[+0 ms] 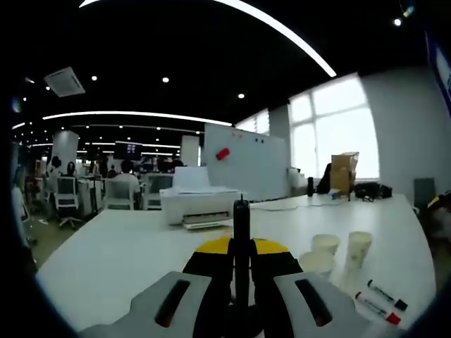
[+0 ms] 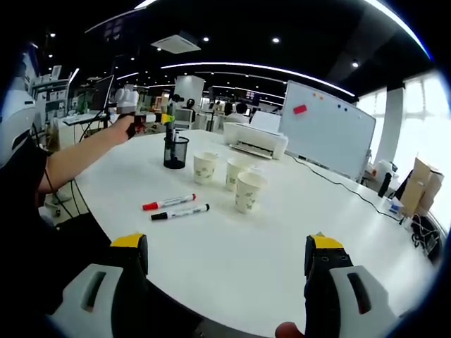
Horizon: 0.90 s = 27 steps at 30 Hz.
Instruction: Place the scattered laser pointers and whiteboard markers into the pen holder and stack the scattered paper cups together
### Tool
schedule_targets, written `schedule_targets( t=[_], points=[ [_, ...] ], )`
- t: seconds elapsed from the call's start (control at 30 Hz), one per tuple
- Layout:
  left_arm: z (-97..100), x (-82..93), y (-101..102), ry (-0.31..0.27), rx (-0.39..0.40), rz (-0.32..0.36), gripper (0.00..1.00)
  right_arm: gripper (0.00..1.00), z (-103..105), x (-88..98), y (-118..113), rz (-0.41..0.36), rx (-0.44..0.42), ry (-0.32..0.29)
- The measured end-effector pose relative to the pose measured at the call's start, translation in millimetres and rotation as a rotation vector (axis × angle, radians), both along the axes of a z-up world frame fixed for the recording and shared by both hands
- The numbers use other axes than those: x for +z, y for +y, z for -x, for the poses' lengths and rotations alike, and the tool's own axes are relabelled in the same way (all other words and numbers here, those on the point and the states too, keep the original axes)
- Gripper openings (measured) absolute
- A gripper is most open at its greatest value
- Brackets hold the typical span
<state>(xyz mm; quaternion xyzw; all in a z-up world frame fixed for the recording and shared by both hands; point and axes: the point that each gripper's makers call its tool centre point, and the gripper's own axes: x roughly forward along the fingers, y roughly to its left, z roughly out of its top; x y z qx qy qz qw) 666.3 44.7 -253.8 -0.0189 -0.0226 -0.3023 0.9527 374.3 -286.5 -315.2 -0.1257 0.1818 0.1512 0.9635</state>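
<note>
open-plan office, dark ceiling with long curved light strips and small spot lamps. large white table; white printer near its far edge. whiteboard stands behind. bright windows in the side wall. office chairs and desks further back.

Broad bare tabletop is lying open ahead of my right gripper, whose jaws are standing wide apart. Two markers are lying side by side to the left, with three paper cups clustering just beyond them. The black mesh pen holder is standing farther back, my left arm reaching across above the table edge toward it. The printer and whiteboard are blocking the far side.
</note>
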Motion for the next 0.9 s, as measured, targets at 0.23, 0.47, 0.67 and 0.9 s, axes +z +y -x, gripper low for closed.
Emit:
schedule_targets(
  t=[0.23, 0.47, 0.67, 0.9],
  points=[
    [-1.2, -5.7, 2, 0.026, 0.002, 0.002, 0.14, 0.87, -1, 0.8, 1, 0.0, 0.001, -0.003],
    [-1.9, -11.6, 2, 0.047, 0.002, -0.002, 0.14, 0.87, 1, 0.2, 0, 0.001, -0.002, -0.002],
    [-3.2, -17.5, 1, 0.072, -0.002, 0.005, 0.14, 0.87, 1, 2.7, 0, 0.001, -0.001, -0.008],
    [-2.2, -21.1, 0, 0.084, -0.006, -0.001, 0.14, 0.87, 2, 6.0, -1, 0.005, -0.005, -0.019]
  ],
)
